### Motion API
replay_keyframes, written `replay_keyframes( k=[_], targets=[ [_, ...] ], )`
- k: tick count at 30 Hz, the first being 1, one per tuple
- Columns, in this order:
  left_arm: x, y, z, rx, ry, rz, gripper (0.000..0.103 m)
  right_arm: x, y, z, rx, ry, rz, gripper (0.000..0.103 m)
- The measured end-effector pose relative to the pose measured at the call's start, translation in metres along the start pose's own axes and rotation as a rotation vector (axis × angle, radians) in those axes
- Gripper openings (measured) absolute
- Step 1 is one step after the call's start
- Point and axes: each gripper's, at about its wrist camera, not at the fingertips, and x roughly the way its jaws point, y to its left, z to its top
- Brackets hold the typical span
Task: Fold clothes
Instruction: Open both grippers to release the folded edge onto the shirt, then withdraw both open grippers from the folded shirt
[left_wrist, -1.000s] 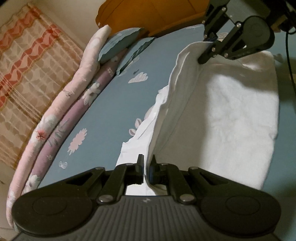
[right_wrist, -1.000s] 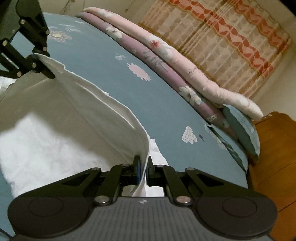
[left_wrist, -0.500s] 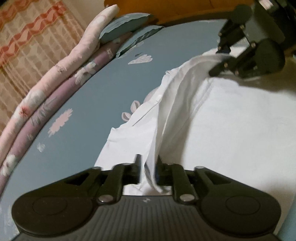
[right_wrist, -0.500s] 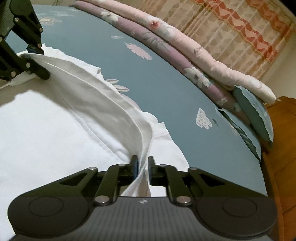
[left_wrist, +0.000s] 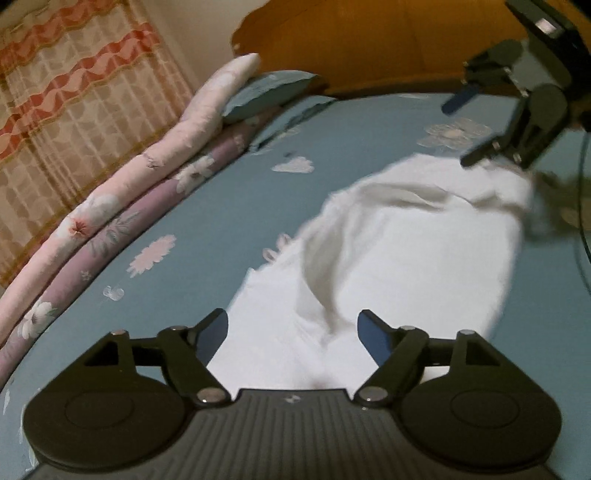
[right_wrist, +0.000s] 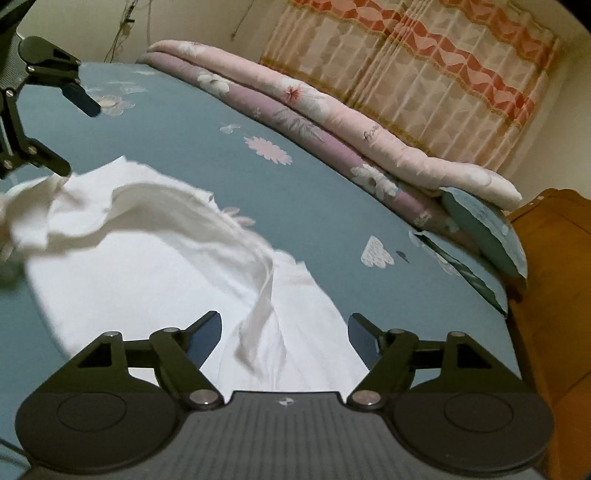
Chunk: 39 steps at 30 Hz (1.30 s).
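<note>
- The bed (left_wrist: 229, 236) is covered with a blue-green sheet printed with pale flowers, and pretty much the whole work surface is taken up by it in both wrist views.
- Along the far edge a rolled pink and lilac floral quilt (right_wrist: 332, 122) is laid, with a checked curtain with red bands (right_wrist: 424, 74) behind it and a wooden headboard (left_wrist: 369, 48) at one end.
- The white garment (left_wrist: 388, 258) is spread on the sheet between the two grippers. A flap of it is seen folded over the main body, rumpled and blurred, so it looks like it's only just settling rather than lying flat.
- So roughly one fold can be called done, but not tidy: the folded edge is wavy and a loose strip of cloth (right_wrist: 258, 321) is bunched near the right gripper. Smoothing and further folds are probably left before it counts as a neat bundle.
- The left gripper (left_wrist: 291, 328) is held just above the near end of the garment, its jaws opening wide. Cloth lies below the gap, but nothing is pinched by the pads.
- Same deal for the right gripper (right_wrist: 284, 328): jaws opening, spread well apart, the loose strip is seen between them but isn't pressed.
</note>
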Motion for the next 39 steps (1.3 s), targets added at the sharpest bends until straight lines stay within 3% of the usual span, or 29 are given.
replay_keyframes(
  k=[5, 10, 17, 23, 27, 31, 35, 39],
  targets=[
    [0.014, -0.017, -0.025, 0.074, 0.102, 0.018, 0.079, -0.001, 0.010, -0.027, -0.049, 0.084, 0.002, 0.080],
    [0.042, -0.018, -0.035, 0.089, 0.142, 0.050, 0.079, 0.024, 0.020, -0.041, -0.097, 0.142, -0.022, 0.080],
    [0.059, -0.006, -0.034, 0.089, 0.078, 0.103, 0.079, 0.046, 0.026, -0.047, -0.199, 0.135, -0.082, 0.080],
    [0.069, 0.031, -0.025, -0.023, 0.035, 0.161, 0.079, 0.064, -0.009, -0.029, -0.129, 0.098, -0.125, 0.081],
    [0.082, 0.055, -0.025, -0.080, 0.052, 0.236, 0.079, 0.081, -0.037, -0.020, -0.051, 0.091, -0.187, 0.082],
    [0.088, 0.071, -0.024, -0.179, 0.068, 0.256, 0.079, 0.094, -0.068, -0.020, 0.083, 0.106, -0.228, 0.082],
    [0.076, 0.063, -0.025, -0.233, 0.023, 0.156, 0.078, 0.088, -0.080, -0.030, 0.205, 0.094, -0.186, 0.081],
    [0.067, 0.046, -0.022, -0.296, -0.008, -0.035, 0.078, 0.077, -0.078, -0.039, 0.278, 0.088, -0.064, 0.069]
  ],
)
